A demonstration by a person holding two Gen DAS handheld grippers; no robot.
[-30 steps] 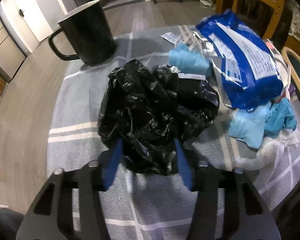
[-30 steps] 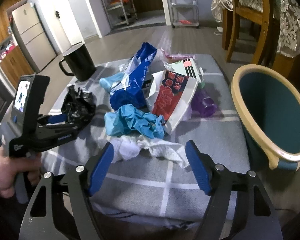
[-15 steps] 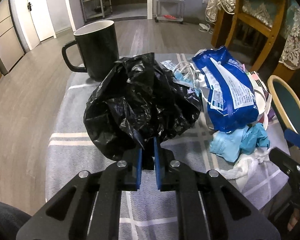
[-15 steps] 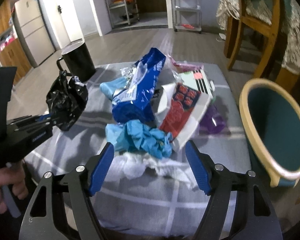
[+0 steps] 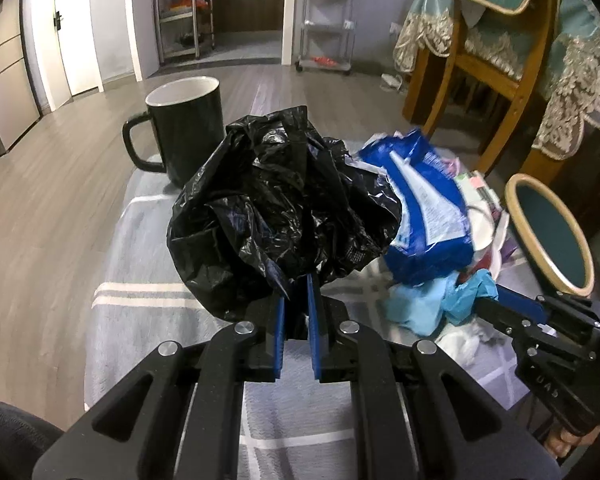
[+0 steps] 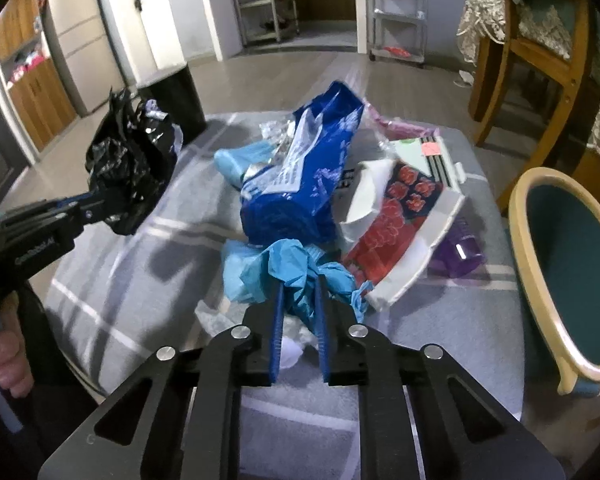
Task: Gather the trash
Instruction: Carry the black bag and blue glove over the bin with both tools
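My left gripper (image 5: 296, 284) is shut on a crumpled black plastic bag (image 5: 284, 208), which hangs above the grey checked tablecloth (image 5: 148, 280). The right wrist view shows that same bag (image 6: 132, 168) off to the left. My right gripper (image 6: 299, 286) is low over the trash pile; its jaws are closing, and a bunched blue glove (image 6: 284, 264) is pinched between the pads. Behind the glove lie a blue snack packet (image 6: 300, 184) and a red-and-white wrapper (image 6: 396, 240). White tissue (image 6: 216, 316) lies under the glove.
A teal bin with a beige rim (image 6: 518, 240) stands just off the table's right edge. A black mug (image 5: 184, 128) sits at the far left corner. A purple plastic piece (image 6: 460, 256) lies by the wrapper. A wooden chair (image 6: 532, 52) stands behind.
The left gripper closed on the black bag and lifted it off the cloth. The right gripper moved forward over the pile and closed from wide open onto the blue glove.
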